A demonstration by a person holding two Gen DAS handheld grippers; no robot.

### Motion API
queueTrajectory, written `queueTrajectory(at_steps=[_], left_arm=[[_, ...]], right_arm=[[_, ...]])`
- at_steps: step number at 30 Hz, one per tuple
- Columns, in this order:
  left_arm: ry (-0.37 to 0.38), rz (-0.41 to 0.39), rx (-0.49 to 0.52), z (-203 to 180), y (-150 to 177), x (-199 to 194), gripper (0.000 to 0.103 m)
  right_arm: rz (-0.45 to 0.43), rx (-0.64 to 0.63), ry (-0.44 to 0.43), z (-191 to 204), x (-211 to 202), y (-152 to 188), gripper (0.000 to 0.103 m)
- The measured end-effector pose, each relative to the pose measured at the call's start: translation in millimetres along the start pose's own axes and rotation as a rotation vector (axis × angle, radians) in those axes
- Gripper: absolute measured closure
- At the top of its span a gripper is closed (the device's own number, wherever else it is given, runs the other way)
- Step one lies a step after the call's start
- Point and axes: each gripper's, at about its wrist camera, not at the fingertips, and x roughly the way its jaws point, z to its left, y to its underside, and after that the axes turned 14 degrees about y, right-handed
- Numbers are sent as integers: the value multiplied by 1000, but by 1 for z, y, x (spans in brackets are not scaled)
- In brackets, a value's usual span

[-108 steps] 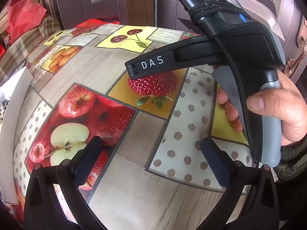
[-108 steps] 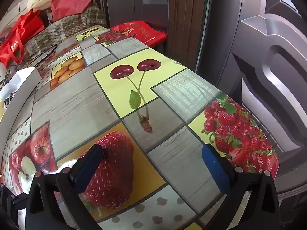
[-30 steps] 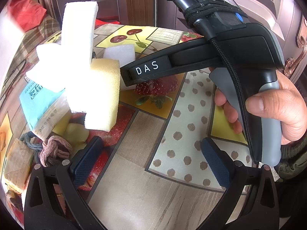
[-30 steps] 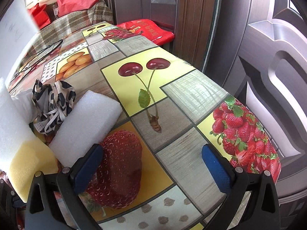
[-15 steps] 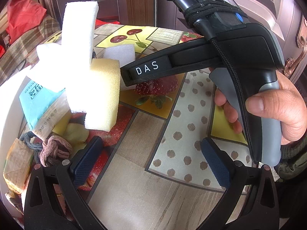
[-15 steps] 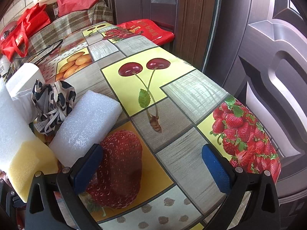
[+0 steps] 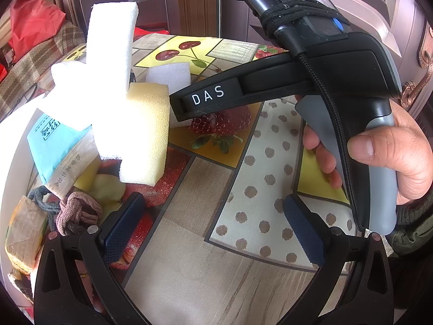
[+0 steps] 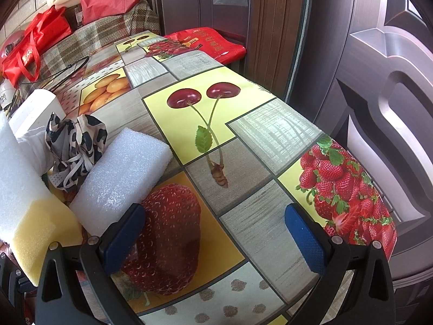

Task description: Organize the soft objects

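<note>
A pile of soft things lies on the fruit-print table (image 7: 189, 279). A yellow sponge (image 7: 146, 135) leans under a tall white foam strip (image 7: 111, 46). A white foam block (image 8: 121, 178) lies beside a black-and-white patterned cloth (image 8: 75, 140). A blue tissue pack (image 7: 59, 146), a knotted brown cord (image 7: 78, 214) and a wrapped yellowish packet (image 7: 24, 233) lie lower left. My left gripper (image 7: 211, 227) is open and empty, right of the pile. My right gripper (image 8: 213, 233) is open and empty, its left finger near the foam block.
A white box edge (image 8: 35, 108) stands at the left. Red bags (image 8: 35, 43) and a plaid cushion (image 8: 108, 29) lie beyond the table's far end. Dark doors (image 8: 379, 81) stand close along the right table edge (image 8: 384, 208). The right gripper's body (image 7: 324, 75) crosses the left view.
Since 3.6 s ago the pile of soft objects has appeared on the table. In the last second the white box came into view at the left; both grippers stayed still and open.
</note>
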Motion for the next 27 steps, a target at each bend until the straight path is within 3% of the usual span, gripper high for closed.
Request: queueTrajectory(at_steps=[14, 17, 20, 24, 27], left_arm=[[-5, -21, -4, -9, 2, -10, 1], [84, -130, -14, -23, 15, -46, 1], [102, -229, -14, -28, 34, -88, 0], [23, -372, -27, -18, 76, -150, 0], [-86, -396, -85, 5, 106, -174, 0]], right_arm=[[-5, 11, -13, -3, -1, 0, 0], [-26, 67, -76, -16, -5, 2, 0], [-54, 122, -150, -32, -10, 5, 0], [-149, 132, -363, -51, -23, 9, 0], [-200, 105, -454, -56, -35, 9, 0]])
